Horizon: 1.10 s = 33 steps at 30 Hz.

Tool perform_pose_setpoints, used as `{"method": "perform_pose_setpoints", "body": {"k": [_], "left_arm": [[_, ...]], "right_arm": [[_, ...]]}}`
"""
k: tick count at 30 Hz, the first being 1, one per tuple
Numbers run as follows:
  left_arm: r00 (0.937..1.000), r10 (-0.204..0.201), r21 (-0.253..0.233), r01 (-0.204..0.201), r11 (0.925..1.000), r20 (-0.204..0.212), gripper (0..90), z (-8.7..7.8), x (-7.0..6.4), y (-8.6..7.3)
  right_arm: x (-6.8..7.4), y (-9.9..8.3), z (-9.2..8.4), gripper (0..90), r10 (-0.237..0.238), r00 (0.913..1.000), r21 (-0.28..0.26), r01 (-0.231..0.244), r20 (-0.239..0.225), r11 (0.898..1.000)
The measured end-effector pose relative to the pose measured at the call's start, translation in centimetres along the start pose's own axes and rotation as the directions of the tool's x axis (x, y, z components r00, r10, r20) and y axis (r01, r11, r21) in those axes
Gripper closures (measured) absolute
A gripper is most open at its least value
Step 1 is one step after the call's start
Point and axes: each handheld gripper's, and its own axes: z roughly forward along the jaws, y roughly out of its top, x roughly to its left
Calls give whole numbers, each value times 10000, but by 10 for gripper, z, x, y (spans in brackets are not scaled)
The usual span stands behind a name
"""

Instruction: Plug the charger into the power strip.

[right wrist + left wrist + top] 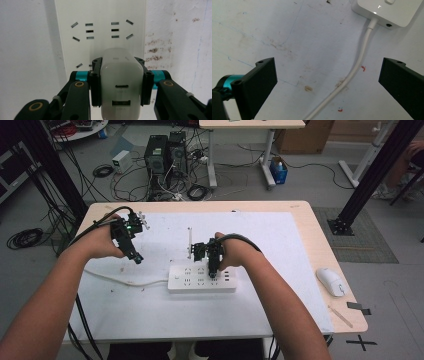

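In the right gripper view, the right gripper [121, 82] pinches a white charger [121, 85] between its two jaws, in the lower middle of the frame. The charger stands over the white power strip [100, 37], which runs up to the top of the frame; whether it is already plugged in, I cannot tell. In the high view, the strip [200, 279] lies in the middle of the white table mat [165, 310]. The left gripper [131, 242] is at the middle left, its jaws spread wide with nothing between them, over the strip's white cable [359, 60].
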Motion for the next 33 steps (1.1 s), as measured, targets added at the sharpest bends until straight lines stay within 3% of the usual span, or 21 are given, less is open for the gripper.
{"method": "perform_pose_setpoints", "body": {"k": [16, 20, 23, 28, 33], "left_arm": [[10000, -33, -79, 32, 10000, -61, 18, -3, -1, 0], [9999, -72, -26, 72, 10000, -98, 18, -6, 1, 0], [9999, -47, -47, 46, 10000, -112, 18, -6, 1, 0], [9999, -33, -12, 33, 10000, -112, 18, -5, 1, 2], [9999, -15, 58, 16, 10000, -107, 18, -5, 1, 4]], "right_arm": [[-1, 0, -1, 617, -97, 9999, 8, 97, -78, 10000], [-1, -1, -4, 514, 136, 9990, -4, -136, -429, 9999], [-2, -2, -5, 506, 239, 9988, -26, -240, -417, 9997], [-5, -14, -22, 413, 670, 9972, -934, -699, -341, 9932], [-7, -24, -35, 364, 1188, 9920, -1598, -1240, -417, 9793]]}}
